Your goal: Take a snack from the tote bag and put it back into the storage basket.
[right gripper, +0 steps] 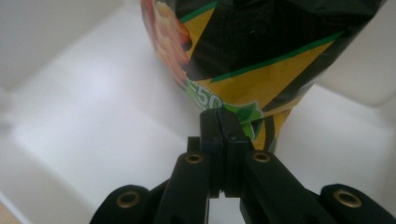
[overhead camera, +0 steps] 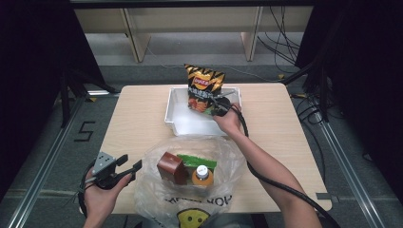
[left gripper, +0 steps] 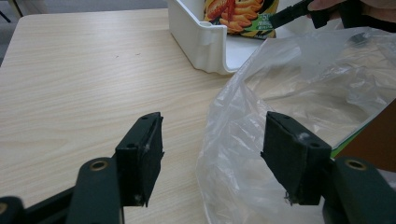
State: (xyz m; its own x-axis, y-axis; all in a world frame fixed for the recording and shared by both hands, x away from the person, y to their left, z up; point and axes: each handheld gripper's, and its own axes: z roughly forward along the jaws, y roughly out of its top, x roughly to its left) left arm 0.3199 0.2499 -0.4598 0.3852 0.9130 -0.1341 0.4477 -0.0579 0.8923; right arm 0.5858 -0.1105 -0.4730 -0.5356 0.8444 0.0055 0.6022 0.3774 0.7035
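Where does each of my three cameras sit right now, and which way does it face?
High view: above the near table edge, facing forward and down; both forearms show.
Left gripper view: rides the left gripper, jaws apart, facing the plastic bag.
Right gripper view: rides the right gripper, pinching the chip bag.
Shared: all three show the white tray and the chip bag.

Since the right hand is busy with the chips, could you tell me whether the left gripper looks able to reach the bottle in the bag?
Probably yes: the left gripper is open beside the bag, whose mouth gapes upward, but the brown box stands between it and the bottle.
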